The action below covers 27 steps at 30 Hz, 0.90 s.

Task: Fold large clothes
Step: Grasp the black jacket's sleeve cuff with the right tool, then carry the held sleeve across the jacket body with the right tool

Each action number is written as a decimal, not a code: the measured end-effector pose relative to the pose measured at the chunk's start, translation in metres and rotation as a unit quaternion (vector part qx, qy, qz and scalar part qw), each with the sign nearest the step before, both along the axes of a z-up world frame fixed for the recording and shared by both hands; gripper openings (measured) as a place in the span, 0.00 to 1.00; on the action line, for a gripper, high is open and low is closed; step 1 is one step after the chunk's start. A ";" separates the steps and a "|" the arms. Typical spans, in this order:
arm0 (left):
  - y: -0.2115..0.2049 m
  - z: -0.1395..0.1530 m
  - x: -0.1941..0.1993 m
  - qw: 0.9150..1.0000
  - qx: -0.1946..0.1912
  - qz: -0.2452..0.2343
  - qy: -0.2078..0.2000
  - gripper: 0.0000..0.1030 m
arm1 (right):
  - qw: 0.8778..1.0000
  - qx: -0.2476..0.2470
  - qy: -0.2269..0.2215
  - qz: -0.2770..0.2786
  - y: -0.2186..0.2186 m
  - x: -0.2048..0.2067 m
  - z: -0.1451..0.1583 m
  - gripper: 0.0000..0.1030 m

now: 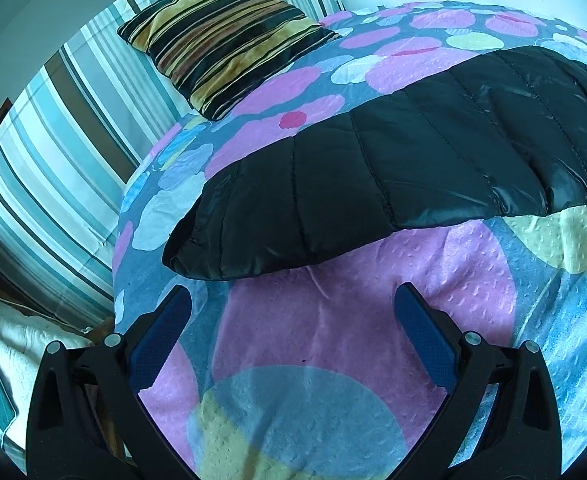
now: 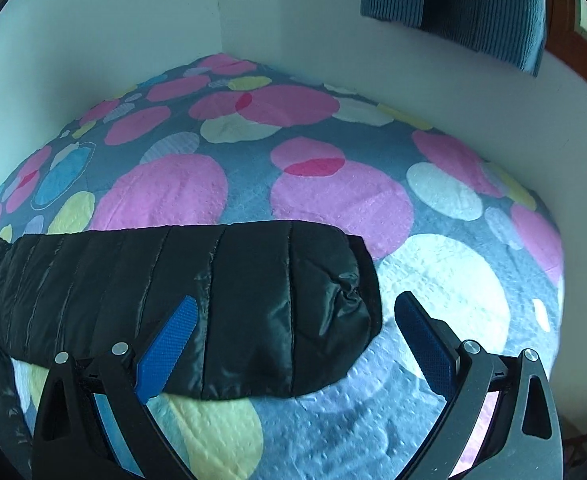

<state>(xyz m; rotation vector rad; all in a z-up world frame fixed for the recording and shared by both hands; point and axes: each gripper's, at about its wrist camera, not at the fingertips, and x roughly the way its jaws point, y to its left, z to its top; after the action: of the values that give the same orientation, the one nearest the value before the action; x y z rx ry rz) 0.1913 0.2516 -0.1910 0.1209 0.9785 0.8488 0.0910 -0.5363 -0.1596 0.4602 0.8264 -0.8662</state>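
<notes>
A black quilted puffer jacket lies flat on a bedspread printed with pink, blue and yellow circles. In the left wrist view its near edge runs just beyond my left gripper, which stands open over bare bedspread and holds nothing. In the right wrist view one end of the jacket, a bunched cuff or hem, lies between and ahead of the fingers of my right gripper. That gripper is open, its jaws wide and above the cloth. Both have blue pads.
A cushion striped in gold and black sits at the head of the bed on a striped sheet. White walls meet in a corner behind the bed. A blue curtain hangs at upper right.
</notes>
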 end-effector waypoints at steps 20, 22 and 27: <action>-0.002 -0.001 0.002 1.000 0.002 0.001 0.001 0.98 | 0.989 0.034 -0.128 0.074 0.065 0.028 0.051 0.24; -0.001 -0.001 0.003 1.000 0.000 0.001 0.001 0.98 | 0.984 0.026 -0.143 0.106 0.089 0.044 0.068 0.24; 0.001 -0.001 0.002 1.000 0.000 0.001 0.000 0.98 | 0.966 0.012 -0.158 0.206 0.169 0.104 0.099 0.24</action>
<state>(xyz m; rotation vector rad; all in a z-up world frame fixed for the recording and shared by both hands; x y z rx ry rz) 0.1929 0.2521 -0.1916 0.1191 0.9787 0.8505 0.1948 -0.3674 -0.0608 0.4137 0.6064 -0.3845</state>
